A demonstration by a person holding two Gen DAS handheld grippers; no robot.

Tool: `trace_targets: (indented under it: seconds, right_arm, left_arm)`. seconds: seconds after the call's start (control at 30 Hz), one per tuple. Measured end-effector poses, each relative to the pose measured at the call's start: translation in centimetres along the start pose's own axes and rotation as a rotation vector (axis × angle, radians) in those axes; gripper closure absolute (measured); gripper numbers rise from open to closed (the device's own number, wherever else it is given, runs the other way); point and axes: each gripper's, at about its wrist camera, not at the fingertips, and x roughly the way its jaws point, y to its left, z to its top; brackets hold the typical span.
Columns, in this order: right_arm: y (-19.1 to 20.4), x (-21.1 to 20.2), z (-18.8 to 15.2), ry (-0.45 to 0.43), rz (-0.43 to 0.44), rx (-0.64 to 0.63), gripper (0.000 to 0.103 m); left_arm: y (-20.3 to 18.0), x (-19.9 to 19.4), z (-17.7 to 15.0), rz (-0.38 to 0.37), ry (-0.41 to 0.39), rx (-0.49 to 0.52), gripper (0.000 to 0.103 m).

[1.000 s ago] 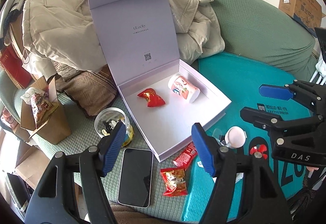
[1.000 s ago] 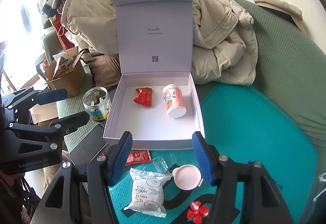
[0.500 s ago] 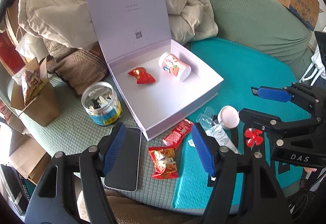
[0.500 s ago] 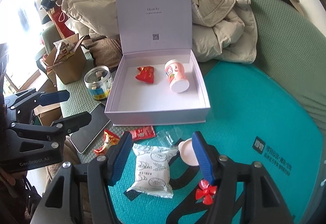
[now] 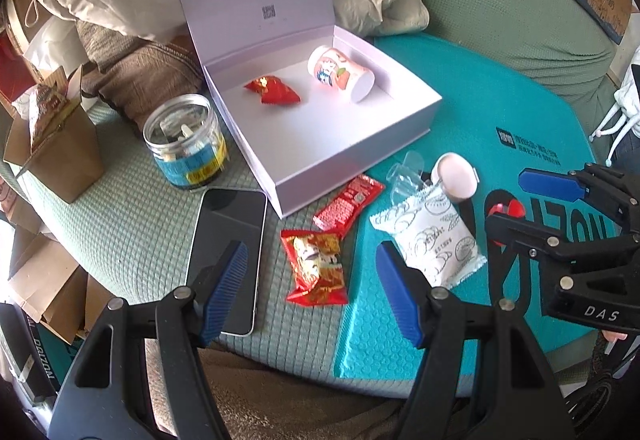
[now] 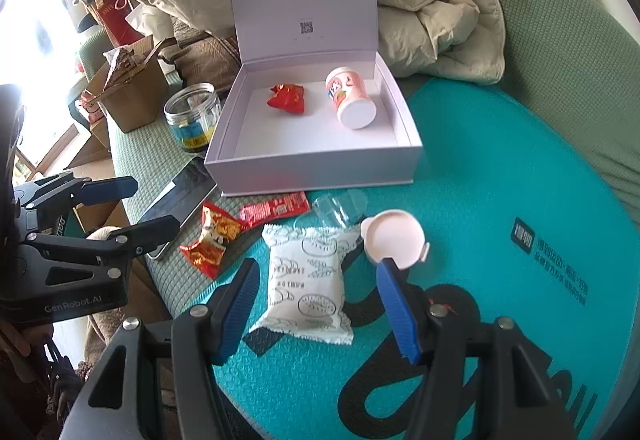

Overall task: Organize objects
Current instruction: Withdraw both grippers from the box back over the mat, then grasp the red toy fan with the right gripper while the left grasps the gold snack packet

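Both grippers, left gripper & right gripper, angled down, jaws apart, nothing gripped.

White box open; red packet, pink cup inside.

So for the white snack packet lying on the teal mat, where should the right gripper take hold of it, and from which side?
Across the puffed middle of the white snack packet, coming from above. It lies flat on the teal mat with both long edges bare, and the right gripper already hangs open over it, one finger either side. The crimped ends look too thin to pinch, and the pink lid crowds the far corner.
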Motion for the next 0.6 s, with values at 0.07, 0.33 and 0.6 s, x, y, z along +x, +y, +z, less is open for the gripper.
trace_targets:
  seconds: [0.07, 0.33, 0.6]
  right_arm:
    - [-0.1, 0.2, -0.6, 0.009, 0.003, 0.004, 0.041]
    - [-0.9, 0.8, -2.9, 0.042, -0.001, 0.028, 0.041]
    - [-2.3, 1.5, -4.7, 0.042, -0.01, 0.065, 0.041]
  left_arm:
    - [-0.1, 0.4, -0.5, -0.002, 0.016, -0.003, 0.037]
    - [-0.4, 1.5, -2.0, 0.007, 0.065, -0.019, 0.037]
    - [-1.0, 3.1, -2.9, -0.01, 0.105, -0.048, 0.037]
